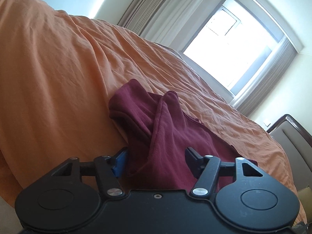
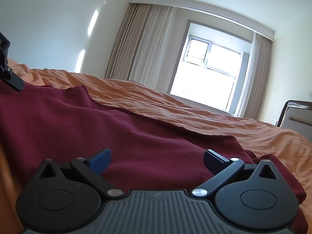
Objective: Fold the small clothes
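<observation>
One maroon garment (image 1: 167, 136) is lying on the orange bed (image 1: 58, 68). The left gripper (image 1: 156, 156) is straddling a bunched fold, pads apart. The right gripper (image 2: 157, 159) is hovering spread wide.

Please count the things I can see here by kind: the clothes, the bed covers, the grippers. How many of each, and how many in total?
Maroon garment: 1
Orange bed cover: 1
Grippers: 2, left gripper, right gripper
Total: 4
</observation>
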Demonstrator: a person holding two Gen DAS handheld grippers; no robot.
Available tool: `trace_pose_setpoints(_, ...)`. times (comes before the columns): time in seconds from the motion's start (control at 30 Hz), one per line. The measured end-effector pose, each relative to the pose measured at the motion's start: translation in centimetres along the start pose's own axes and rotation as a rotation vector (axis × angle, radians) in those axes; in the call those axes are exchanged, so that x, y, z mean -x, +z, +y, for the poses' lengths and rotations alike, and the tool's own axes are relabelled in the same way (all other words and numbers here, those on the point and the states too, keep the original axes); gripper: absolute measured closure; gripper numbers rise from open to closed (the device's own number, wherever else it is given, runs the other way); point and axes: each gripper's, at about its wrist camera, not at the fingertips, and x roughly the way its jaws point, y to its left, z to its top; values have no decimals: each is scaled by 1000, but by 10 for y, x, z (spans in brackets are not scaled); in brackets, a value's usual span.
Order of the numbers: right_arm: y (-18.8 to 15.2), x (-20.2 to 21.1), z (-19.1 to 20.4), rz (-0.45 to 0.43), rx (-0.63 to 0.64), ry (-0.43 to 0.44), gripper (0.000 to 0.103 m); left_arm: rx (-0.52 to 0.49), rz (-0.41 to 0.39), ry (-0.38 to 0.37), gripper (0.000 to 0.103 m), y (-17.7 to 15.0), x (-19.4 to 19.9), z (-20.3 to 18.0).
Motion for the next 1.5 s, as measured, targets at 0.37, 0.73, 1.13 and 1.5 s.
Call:
trace_pose_setpoints(0.37, 0, -1, 0, 6, -13, 10, 0, -68, -75, 28, 55, 2, 3, -10)
trace_pose_setpoints(0.73, 1, -3, -1, 8, -18, 13, 0, -5, -40, 24, 49, 5, -16, 1)
trace_pose_setpoints(1.13, 10, -4, -12, 58, -65, 61, 0, -93, -98, -5, 86, 14, -16, -24)
trace_pose_setpoints(1.5, 3, 56, -54, 84, -42, -14, 0, -372, -92, -217, 87, 24, -19, -134)
